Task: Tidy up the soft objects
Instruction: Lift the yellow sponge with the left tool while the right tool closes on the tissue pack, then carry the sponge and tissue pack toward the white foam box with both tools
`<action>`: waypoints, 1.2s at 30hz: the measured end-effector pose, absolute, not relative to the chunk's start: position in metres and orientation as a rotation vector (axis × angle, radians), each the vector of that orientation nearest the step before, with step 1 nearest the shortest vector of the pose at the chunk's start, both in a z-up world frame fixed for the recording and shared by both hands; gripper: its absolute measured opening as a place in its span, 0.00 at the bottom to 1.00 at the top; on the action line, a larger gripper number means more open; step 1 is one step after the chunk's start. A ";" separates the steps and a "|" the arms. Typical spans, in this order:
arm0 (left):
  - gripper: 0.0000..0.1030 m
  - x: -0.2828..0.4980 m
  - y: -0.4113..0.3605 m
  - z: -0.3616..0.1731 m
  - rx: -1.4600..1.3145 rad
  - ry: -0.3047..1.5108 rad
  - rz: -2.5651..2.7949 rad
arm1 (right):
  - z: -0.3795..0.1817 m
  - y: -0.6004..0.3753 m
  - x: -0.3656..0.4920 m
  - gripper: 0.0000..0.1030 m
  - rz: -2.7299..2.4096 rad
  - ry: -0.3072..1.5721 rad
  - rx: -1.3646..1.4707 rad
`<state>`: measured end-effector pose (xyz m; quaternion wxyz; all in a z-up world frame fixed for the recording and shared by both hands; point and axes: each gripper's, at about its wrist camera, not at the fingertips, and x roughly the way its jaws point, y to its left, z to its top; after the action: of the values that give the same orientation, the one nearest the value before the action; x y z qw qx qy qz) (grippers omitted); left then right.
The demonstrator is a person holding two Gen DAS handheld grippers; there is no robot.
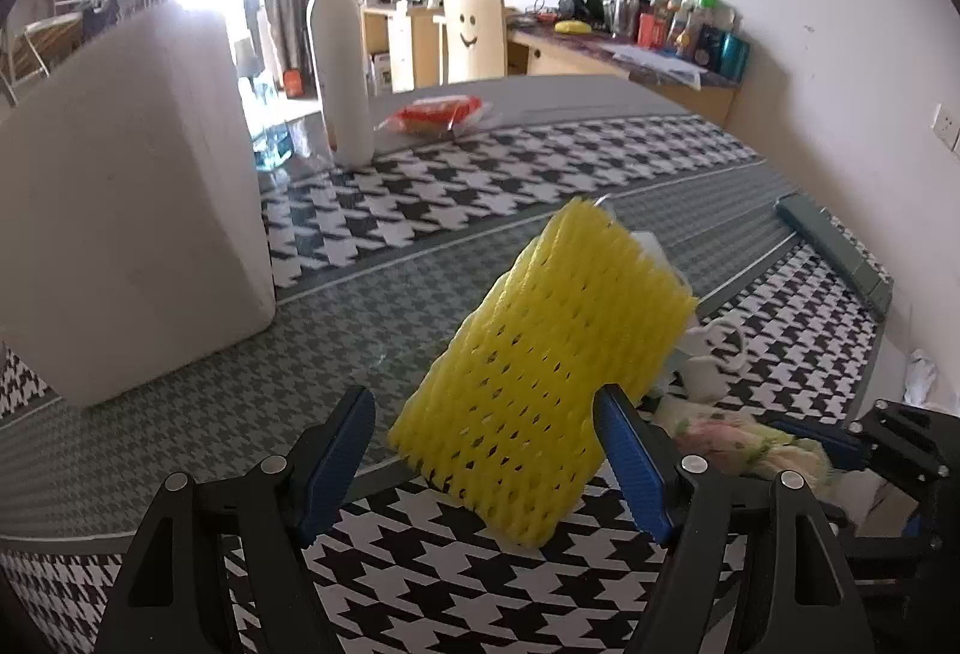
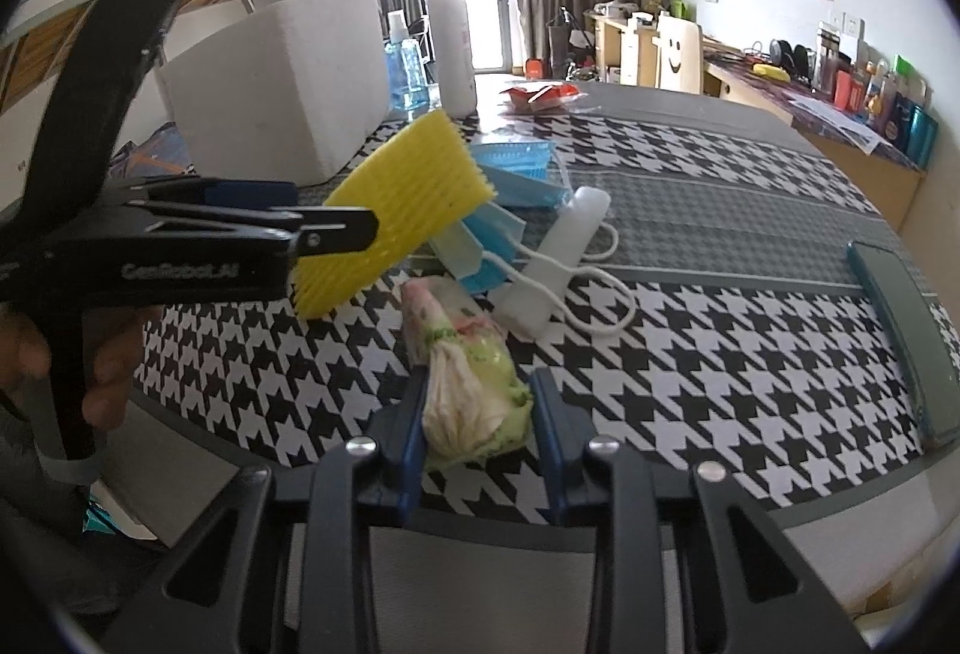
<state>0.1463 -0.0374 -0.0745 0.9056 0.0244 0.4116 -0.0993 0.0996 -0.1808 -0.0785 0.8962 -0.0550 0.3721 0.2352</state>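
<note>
A yellow foam net sleeve leans tilted over the houndstooth table, its lower edge between the wide-apart fingers of my left gripper; it touches the right finger only. The right wrist view shows the sleeve beside the left gripper. My right gripper has its jaws around a rolled floral cloth bundle lying on the table; the bundle also shows in the left wrist view. Blue face masks and a white mask with ear loops lie behind.
A big white foam block stands at the left. A white pump bottle with red top, a blue bottle and a red snack packet sit at the table's far side. A grey-green case lies at the right edge.
</note>
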 end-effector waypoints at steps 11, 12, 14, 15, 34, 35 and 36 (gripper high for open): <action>0.22 0.139 -0.044 -0.082 0.101 0.885 -0.234 | -0.080 -0.183 0.101 0.36 0.485 0.777 -0.099; 0.15 0.139 -0.043 -0.082 0.097 0.886 -0.239 | -0.080 -0.183 0.101 0.36 0.485 0.777 -0.098; 0.11 0.137 -0.041 -0.081 0.090 0.885 -0.235 | -0.080 -0.183 0.100 0.36 0.486 0.777 -0.095; 0.11 0.137 -0.040 -0.080 0.084 0.883 -0.237 | -0.080 -0.183 0.100 0.34 0.487 0.776 -0.093; 0.11 0.098 -0.021 -0.026 0.046 0.689 -0.172 | -0.047 -0.181 0.083 0.26 0.521 0.711 -0.052; 0.11 0.098 -0.020 -0.025 0.046 0.685 -0.162 | -0.045 -0.181 0.084 0.26 0.518 0.707 -0.050; 0.11 0.098 -0.019 -0.025 0.041 0.686 -0.160 | -0.044 -0.181 0.086 0.26 0.516 0.704 -0.047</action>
<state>0.0980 -0.0188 -0.0253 0.9384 0.0199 0.3358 -0.0786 0.0856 -0.1812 -0.0438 0.9059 -0.0229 0.3410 0.2499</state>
